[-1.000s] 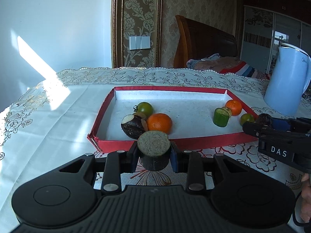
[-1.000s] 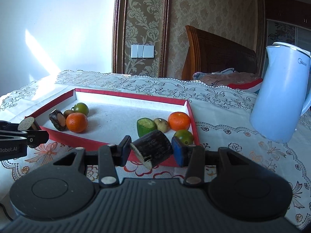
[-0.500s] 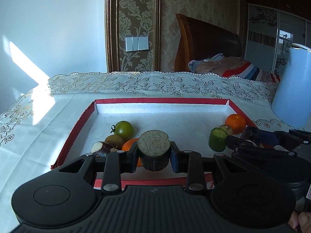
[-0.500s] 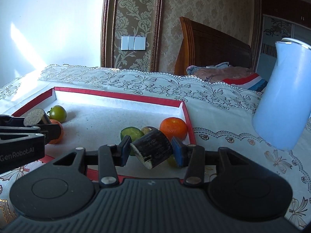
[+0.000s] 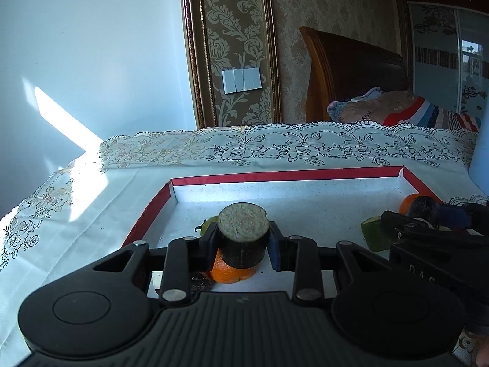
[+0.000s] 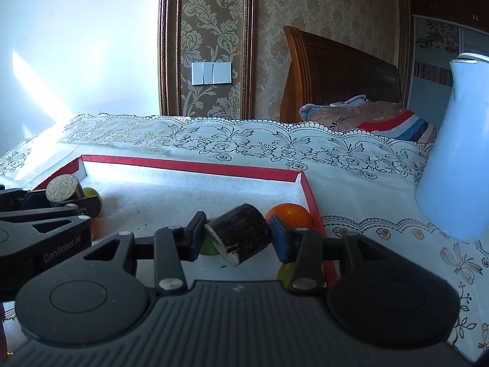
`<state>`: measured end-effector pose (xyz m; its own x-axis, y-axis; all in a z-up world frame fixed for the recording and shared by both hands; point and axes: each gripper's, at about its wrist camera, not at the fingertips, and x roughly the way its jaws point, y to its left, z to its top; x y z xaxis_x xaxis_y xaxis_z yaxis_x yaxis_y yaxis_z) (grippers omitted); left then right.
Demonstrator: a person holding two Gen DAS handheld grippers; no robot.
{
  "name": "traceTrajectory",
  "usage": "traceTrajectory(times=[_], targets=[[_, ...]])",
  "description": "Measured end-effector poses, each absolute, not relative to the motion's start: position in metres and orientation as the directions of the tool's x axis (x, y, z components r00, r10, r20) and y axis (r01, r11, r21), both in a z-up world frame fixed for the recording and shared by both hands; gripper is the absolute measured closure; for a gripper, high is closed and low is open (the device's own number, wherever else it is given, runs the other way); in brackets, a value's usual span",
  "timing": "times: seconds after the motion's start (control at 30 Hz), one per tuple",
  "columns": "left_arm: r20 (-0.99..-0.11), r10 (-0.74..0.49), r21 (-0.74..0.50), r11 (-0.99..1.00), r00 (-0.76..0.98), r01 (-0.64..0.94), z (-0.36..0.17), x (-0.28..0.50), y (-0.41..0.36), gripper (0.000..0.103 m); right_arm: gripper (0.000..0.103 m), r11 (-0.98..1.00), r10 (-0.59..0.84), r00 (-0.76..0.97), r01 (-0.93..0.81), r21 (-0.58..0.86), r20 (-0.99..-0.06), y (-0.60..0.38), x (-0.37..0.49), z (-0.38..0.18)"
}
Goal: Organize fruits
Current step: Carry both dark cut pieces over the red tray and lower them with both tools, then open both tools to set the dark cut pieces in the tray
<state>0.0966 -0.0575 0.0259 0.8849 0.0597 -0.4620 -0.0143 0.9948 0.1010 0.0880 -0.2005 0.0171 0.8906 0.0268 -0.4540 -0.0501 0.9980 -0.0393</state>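
Two claws hung over the red tray (image 5: 305,175): your left claw (image 5: 243,246) was clamped on an upright dark cut chunk (image 5: 243,238). Your right claw (image 6: 238,234) gripped a tilted dark chunk (image 6: 241,232) beside an orange (image 6: 288,214).

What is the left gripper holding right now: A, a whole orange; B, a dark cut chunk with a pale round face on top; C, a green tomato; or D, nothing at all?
B: the left gripper is shut on a dark chunk whose pale cut face points up, held over the red tray, with an orange lying below it.
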Motion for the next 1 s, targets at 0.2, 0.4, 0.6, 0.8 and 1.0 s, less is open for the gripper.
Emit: traceTrajectory(times=[0.2,0.4,0.6,0.8,1.0], targets=[[-0.476,0.115,0.104,0.992,0.872,-0.074,0.022,0.105,-0.050,0.070,0.061,0.996,0.050,0.888,-0.077,-0.041,-0.457,-0.196,0.094,0.017],[-0.481,0.097,0.070,0.995,0.871,-0.072,0.023,0.104,-0.044,0.070,0.061,0.993,0.078,0.879,-0.111,-0.042,-0.471,-0.190,0.094,0.014],[-0.481,0.097,0.068,0.995,0.871,-0.074,0.023,0.106,-0.043,0.071,0.061,0.991,0.058,0.875,-0.109,-0.078,-0.481,-0.183,0.095,0.010],[-0.481,0.095,0.064,0.995,0.871,-0.074,0.022,0.106,-0.042,0.071,0.060,0.993,0.047,0.875,-0.093,-0.071,-0.481,-0.187,0.095,0.010],[-0.488,0.098,0.074,0.995,0.867,-0.071,0.020,0.107,-0.043,0.062,0.055,0.995,0.042,0.874,-0.082,-0.061,-0.484,-0.190,0.096,0.011]])
